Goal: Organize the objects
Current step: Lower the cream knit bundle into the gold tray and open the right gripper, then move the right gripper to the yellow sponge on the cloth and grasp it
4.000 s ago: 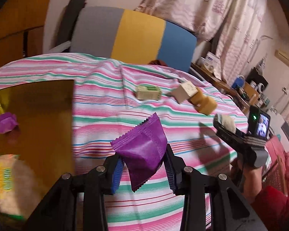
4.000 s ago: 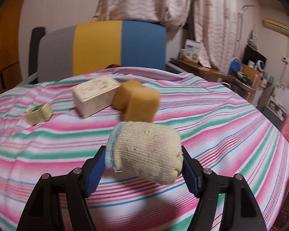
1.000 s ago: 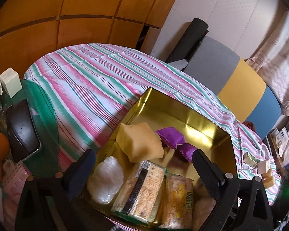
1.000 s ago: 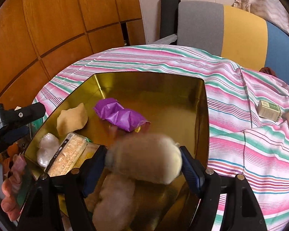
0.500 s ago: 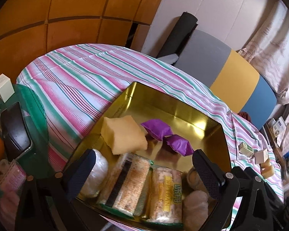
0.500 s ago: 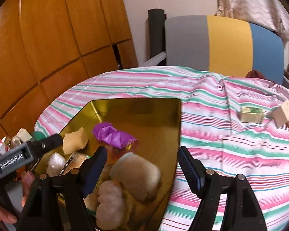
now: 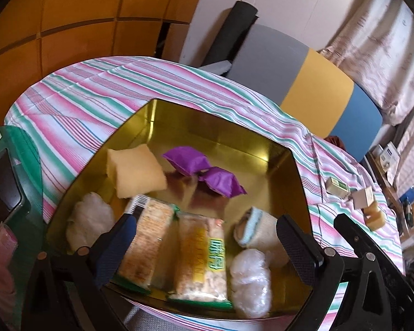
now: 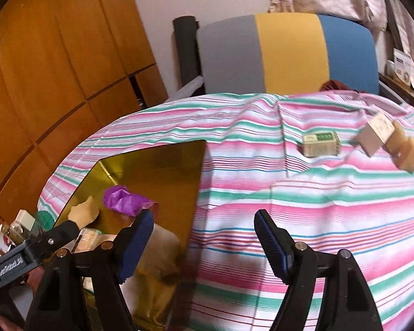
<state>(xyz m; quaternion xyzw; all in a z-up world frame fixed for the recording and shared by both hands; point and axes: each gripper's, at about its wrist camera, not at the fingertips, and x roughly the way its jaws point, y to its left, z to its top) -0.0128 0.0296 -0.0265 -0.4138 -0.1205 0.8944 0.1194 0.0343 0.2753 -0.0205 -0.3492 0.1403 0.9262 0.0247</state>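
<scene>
A gold tin (image 7: 220, 127) on the striped tablecloth holds two purple packets (image 7: 204, 169), a yellow sponge (image 7: 136, 169), two snack packs (image 7: 176, 251), white bundles (image 7: 249, 281) and a rolled beige sock (image 7: 258, 229). My left gripper (image 7: 207, 237) is open and empty above the tin's near end. My right gripper (image 8: 204, 237) is open and empty over the tin's right rim (image 8: 197, 193). A green box (image 8: 320, 144), a beige box (image 8: 375, 133) and a tan sponge (image 8: 405, 151) lie on the cloth at the far right.
A grey, yellow and blue chair back (image 8: 287, 52) stands behind the table. Wood panelling (image 8: 55, 69) is on the left. A green side table (image 7: 11, 171) with clutter sits at the left. The left gripper's body (image 8: 27, 256) shows low left in the right wrist view.
The sock has left my right gripper and now lies in the tin. My right gripper has pulled back and swung right over the cloth. My left gripper has drawn slightly back.
</scene>
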